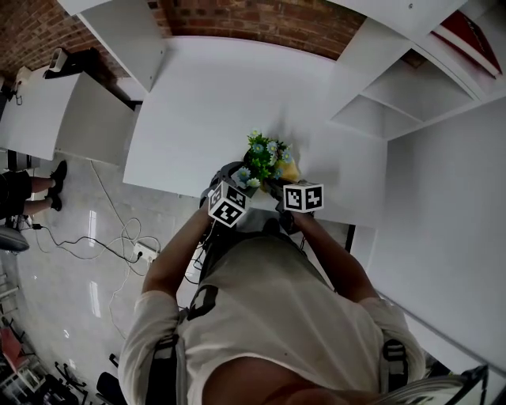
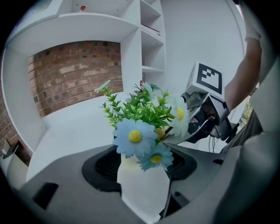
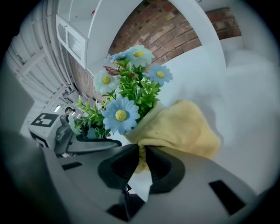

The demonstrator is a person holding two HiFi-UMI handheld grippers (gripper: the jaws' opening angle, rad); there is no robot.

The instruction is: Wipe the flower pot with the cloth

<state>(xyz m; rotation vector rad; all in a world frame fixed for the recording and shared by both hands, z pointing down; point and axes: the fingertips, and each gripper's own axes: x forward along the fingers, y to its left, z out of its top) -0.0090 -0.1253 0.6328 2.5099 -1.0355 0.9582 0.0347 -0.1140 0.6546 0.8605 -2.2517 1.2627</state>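
Observation:
Blue and white flowers (image 1: 265,158) with green leaves rise from a white flower pot (image 2: 142,188), which stands near the table's front edge. My left gripper (image 2: 142,165) has its jaws wide apart with the pot between them; I see no pad pressing on it. In the head view this left gripper (image 1: 236,182) is at the pot's left. My right gripper (image 3: 141,154) is shut on a bunched yellow cloth (image 3: 183,127). The cloth (image 1: 289,170) lies against the right side of the flowers, with the right gripper (image 1: 282,183) behind it.
The white table (image 1: 221,103) stretches away beyond the pot. White shelves (image 1: 395,103) stand at the right and a brick wall (image 1: 261,20) at the back. Cables (image 1: 118,245) lie on the floor at the left, where a person's legs (image 1: 32,194) show.

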